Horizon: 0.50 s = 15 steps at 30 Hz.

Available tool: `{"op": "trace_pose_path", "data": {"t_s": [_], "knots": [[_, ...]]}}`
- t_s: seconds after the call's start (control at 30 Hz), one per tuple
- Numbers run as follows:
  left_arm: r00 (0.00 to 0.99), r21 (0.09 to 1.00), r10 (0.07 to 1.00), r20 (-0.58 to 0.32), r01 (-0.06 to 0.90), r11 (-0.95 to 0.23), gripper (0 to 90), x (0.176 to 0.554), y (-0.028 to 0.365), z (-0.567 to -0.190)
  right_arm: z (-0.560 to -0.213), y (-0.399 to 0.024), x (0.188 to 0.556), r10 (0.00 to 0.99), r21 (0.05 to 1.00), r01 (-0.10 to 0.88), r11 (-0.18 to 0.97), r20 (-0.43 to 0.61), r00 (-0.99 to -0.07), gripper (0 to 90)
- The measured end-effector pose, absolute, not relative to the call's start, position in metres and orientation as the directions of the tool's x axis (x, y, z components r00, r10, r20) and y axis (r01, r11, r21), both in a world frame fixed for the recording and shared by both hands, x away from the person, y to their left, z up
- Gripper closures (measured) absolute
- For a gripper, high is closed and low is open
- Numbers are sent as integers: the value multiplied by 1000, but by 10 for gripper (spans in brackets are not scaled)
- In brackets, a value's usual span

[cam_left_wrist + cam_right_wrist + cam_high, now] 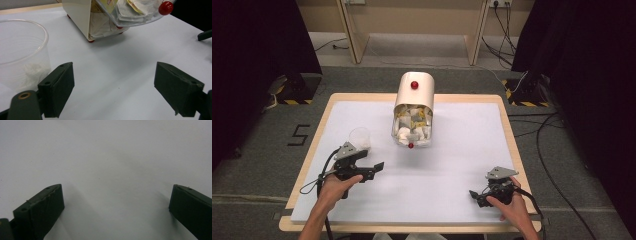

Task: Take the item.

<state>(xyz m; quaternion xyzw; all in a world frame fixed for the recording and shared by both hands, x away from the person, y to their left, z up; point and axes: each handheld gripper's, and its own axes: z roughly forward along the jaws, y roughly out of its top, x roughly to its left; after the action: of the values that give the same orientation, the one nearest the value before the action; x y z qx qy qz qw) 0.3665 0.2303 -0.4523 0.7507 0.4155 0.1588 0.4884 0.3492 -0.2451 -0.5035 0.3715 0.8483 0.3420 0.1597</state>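
Note:
A cream box (413, 107) with a clear hinged lid and red knobs stands at the middle back of the white mat; it is packed with tea bags (412, 125). In the left gripper view the lid (135, 13) is raised, its red knob (165, 8) at top right. A clear plastic cup (360, 137) (21, 52) stands left of the box with something white in its bottom. My left gripper (374, 170) (113, 92) is open just in front of the cup, nothing between its jaws. My right gripper (476, 196) (116, 212) is open low over bare mat at the front right.
The white mat (442, 165) covers a wooden table (512, 145). Beyond the table are a wooden frame (357, 35), black curtains at both sides and cables (552, 150) on the grey floor at the right. A "5" mark (298, 135) lies on the floor at the left.

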Motion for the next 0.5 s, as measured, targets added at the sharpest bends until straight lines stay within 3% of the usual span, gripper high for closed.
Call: {"op": "trace_pose_path", "data": {"t_s": [0.5], "knots": [[617,854,770,-159,477,-206,156,358,228,-471,-504,-245,349,739,699,521,490,-17,-673,4]]}}
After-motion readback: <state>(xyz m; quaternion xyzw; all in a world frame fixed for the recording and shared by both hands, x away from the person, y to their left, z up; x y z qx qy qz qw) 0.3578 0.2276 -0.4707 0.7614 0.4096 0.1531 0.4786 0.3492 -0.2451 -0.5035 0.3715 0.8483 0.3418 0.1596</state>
